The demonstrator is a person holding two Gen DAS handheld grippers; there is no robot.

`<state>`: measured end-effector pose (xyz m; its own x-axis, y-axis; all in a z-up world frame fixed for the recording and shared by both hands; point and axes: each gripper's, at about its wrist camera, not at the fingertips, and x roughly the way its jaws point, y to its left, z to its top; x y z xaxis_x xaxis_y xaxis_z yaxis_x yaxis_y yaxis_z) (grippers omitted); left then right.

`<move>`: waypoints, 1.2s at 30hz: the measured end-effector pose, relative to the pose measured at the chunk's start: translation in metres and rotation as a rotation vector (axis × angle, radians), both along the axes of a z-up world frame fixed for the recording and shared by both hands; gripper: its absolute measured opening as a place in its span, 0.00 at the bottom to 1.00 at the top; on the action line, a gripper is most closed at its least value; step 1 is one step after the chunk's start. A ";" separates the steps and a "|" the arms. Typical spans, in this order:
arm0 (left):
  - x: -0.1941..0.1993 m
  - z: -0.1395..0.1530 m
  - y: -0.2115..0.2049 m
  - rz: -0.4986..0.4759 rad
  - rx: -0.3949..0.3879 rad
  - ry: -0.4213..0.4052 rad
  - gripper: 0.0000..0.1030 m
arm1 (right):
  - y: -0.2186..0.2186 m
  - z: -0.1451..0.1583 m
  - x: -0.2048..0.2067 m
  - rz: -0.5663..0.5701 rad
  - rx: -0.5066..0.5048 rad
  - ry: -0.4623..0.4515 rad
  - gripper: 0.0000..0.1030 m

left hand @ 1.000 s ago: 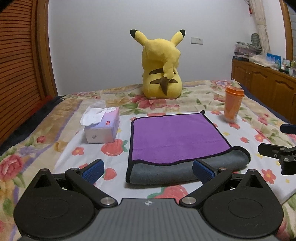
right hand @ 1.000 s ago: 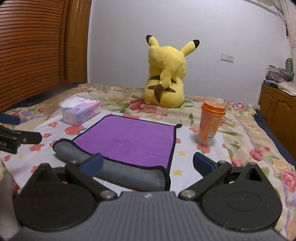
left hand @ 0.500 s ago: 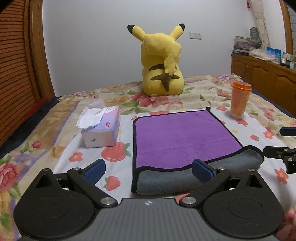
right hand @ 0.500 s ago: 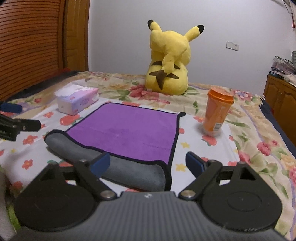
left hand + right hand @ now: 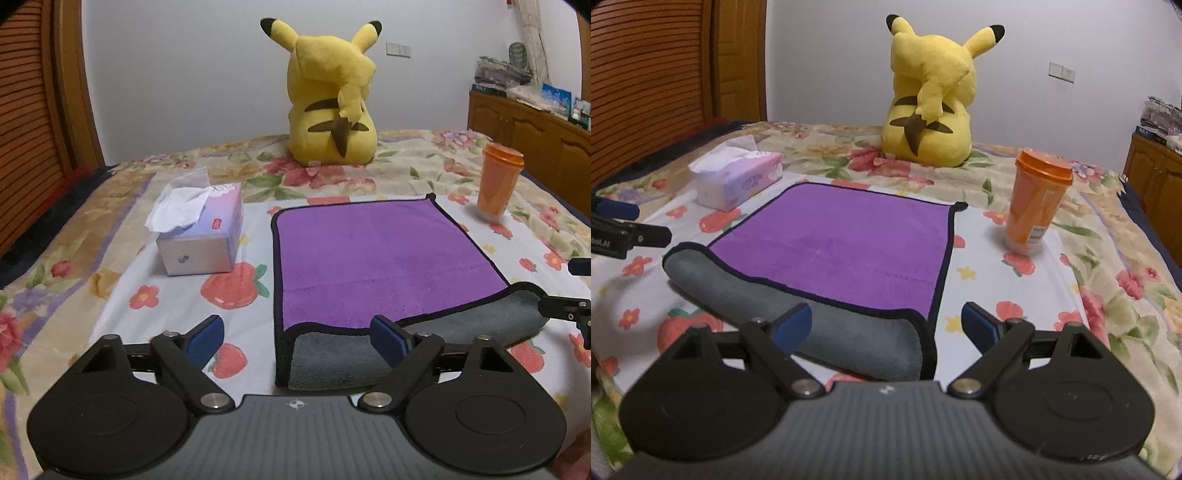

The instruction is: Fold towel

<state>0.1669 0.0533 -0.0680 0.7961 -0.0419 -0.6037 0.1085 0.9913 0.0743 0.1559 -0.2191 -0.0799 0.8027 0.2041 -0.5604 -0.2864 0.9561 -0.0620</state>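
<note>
Lining up both tongs on the towel (image 5: pixel 388 254), which lies mid frame on the flowery bedspread (image 5: pixel 122 295), purple side up w/ a grey fold along the near edge. Left gripper (image 5: pixel 297 334) and right gripper (image 5: pixel 886 321) both gape wide, holding nothing. IMO best to pinch the 2 near corners together, lift evenly, keep the fold straight. Readable text: the tissue box (image 5: pixel 738 181) has print I can't quite make out, and the orange cup (image 5: pixel 1036 203) label is too small.

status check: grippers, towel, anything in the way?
Left gripper open, right gripper open, both empty, at the near fold. Towel flat on the bed, purple up, grey near edge rolled over. Tissue box left, cup right, both apart from it.
</note>
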 end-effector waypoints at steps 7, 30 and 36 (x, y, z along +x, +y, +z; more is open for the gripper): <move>0.015 -0.014 0.004 -0.008 0.000 0.073 0.65 | -0.002 -0.007 0.011 -0.008 0.002 0.036 0.85; 0.038 -0.044 0.011 -0.011 -0.044 0.219 0.44 | -0.009 -0.032 0.046 0.012 0.088 0.249 0.81; 0.038 -0.044 0.010 -0.025 -0.047 0.216 0.34 | -0.009 -0.032 0.047 0.028 0.099 0.278 0.67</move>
